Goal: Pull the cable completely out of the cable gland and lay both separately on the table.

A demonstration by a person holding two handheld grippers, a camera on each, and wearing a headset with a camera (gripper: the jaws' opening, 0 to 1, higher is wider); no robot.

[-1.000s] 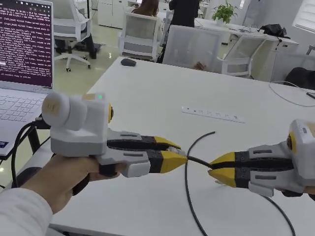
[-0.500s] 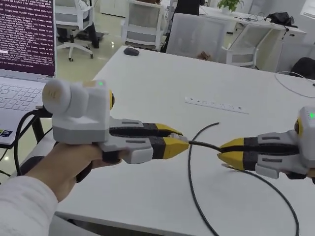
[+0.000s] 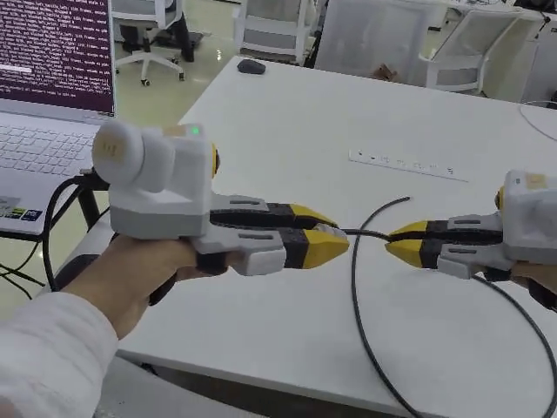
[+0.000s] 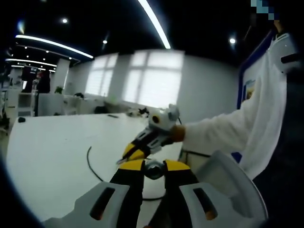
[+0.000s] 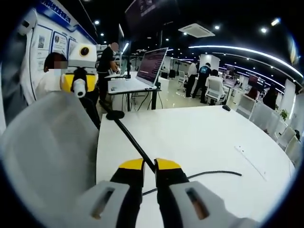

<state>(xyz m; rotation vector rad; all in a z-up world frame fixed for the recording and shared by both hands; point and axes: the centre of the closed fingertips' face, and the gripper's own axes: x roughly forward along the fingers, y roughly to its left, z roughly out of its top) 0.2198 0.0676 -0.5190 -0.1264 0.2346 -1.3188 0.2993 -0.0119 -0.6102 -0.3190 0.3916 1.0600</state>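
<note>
- The white table (image 3: 287,139) spreads from the middle of the head view up toward 12 o'clock.
- An open laptop (image 3: 43,148) stands at 10 o'clock, beyond the table's left edge.
- The left tool (image 3: 341,235) comes in from 8 o'clock, held above the table with its yellow tips pointing toward 3 o'clock. Its jaws are clamped on the cable gland.
- The right tool (image 3: 392,239) comes in from 3 o'clock, its tips pointing toward 9 o'clock and near the left tool's. Its jaws are pinched tight on the cable.
- The black cable (image 3: 367,233) runs straight through the air across the short gap between the two tools. The rest loops over the table toward 6 o'clock, and one free end lies at 1 o'clock from the tips.
- A white power strip (image 3: 400,164) lies at 2 o'clock, well apart from the cable.
- A dark mouse (image 3: 251,66) sits at 11 o'clock near the far edge.
- The cable gland (image 4: 154,169), a small grey round piece, sits between the left tool's jaws at 6 o'clock in the left gripper view. The cable reaches right up to it.
</note>
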